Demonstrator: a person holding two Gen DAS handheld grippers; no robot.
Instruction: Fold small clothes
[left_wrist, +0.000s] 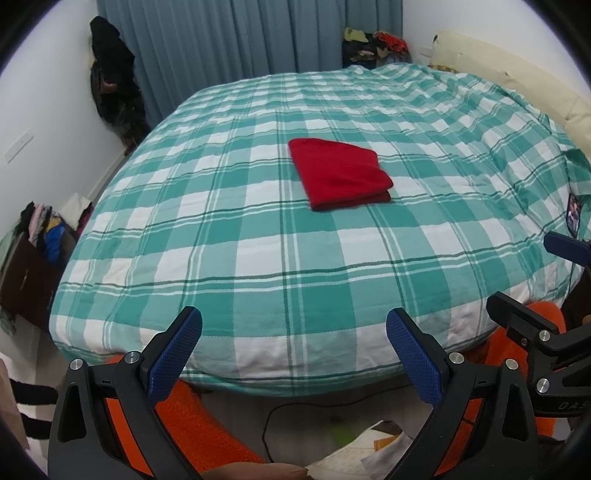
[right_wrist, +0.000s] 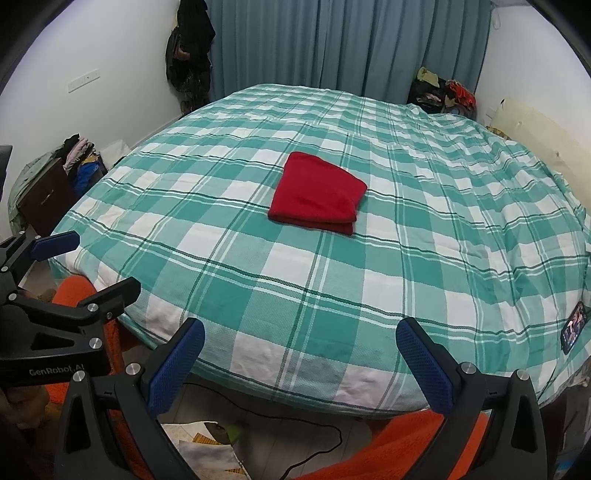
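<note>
A folded red garment (left_wrist: 341, 172) lies flat near the middle of the bed (left_wrist: 258, 258), a neat doubled-over wedge on the green-and-white checked cover, its stacked layers showing along the near edge. Nothing is touching it.

Both grippers are held back at the foot edge of the bed, well apart from the cloth. The left gripper (left_wrist: 293, 354) has its blue-padded fingers spread wide, nothing between them, only the cover's edge in the gap. The right gripper (right_wrist: 300, 363) is the same: fingers splayed wide and empty, hanging just over the foot edge. Each shows at the side of the other's view, so they sit side by side.

A phone (right_wrist: 573, 328) with a lit screen rests on the cover near the right edge of the bed. Beyond the far edge hangs a blue-grey curtain (right_wrist: 332, 44); a pile of clothes (right_wrist: 443, 90) sits by the far right corner, and dark garments (right_wrist: 190, 48) hang on the wall at the far left. Orange fabric (right_wrist: 424, 443) shows low beneath the grippers.
</note>
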